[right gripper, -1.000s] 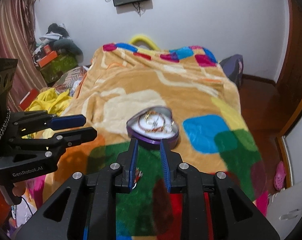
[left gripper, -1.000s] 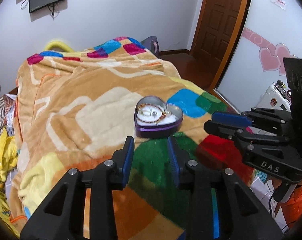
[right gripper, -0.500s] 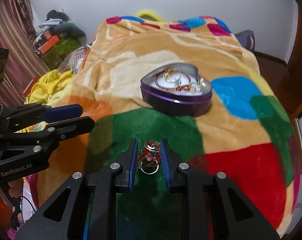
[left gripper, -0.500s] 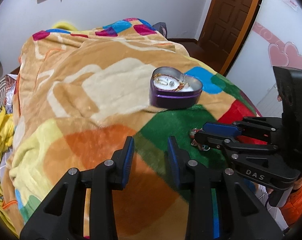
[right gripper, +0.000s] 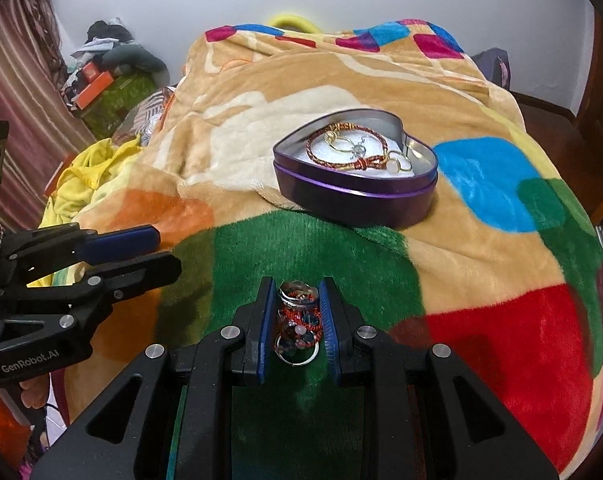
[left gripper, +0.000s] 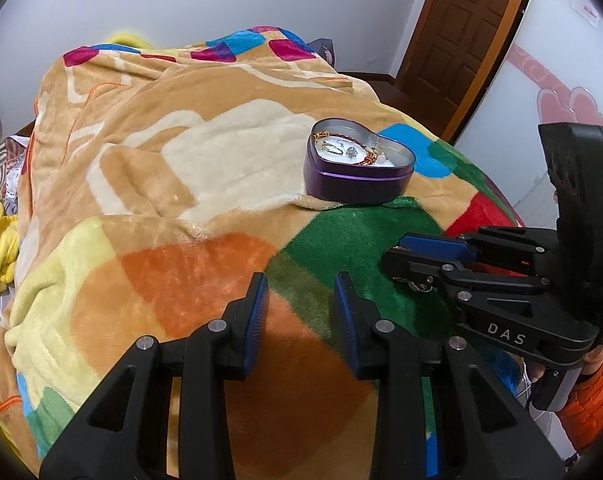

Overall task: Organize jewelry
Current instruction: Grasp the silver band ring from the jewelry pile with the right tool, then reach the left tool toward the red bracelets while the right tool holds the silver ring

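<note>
A purple heart-shaped tin (right gripper: 355, 192) sits open on the bed and holds a red-and-gold bracelet (right gripper: 343, 148) and small rings on a white lining. It also shows in the left wrist view (left gripper: 357, 168). A small heap of red beaded jewelry with silver rings (right gripper: 297, 320) lies on the green patch of the blanket. My right gripper (right gripper: 294, 312) is lowered around this heap, its jaws close on both sides of it. My left gripper (left gripper: 301, 300) is open and empty, low over the orange and green patches.
A patchwork fleece blanket (right gripper: 481, 248) covers the bed. Yellow clothes (right gripper: 81, 176) and boxes (right gripper: 113, 84) lie off the bed's left side. A brown door (left gripper: 461, 32) stands at the far right. The bed edge is near the right gripper (left gripper: 441, 264).
Both grippers have come down and forward toward the blanket. The right gripper's jaws now bracket the red jewelry heap, which lay just ahead of them before. The tin looks nearer.
</note>
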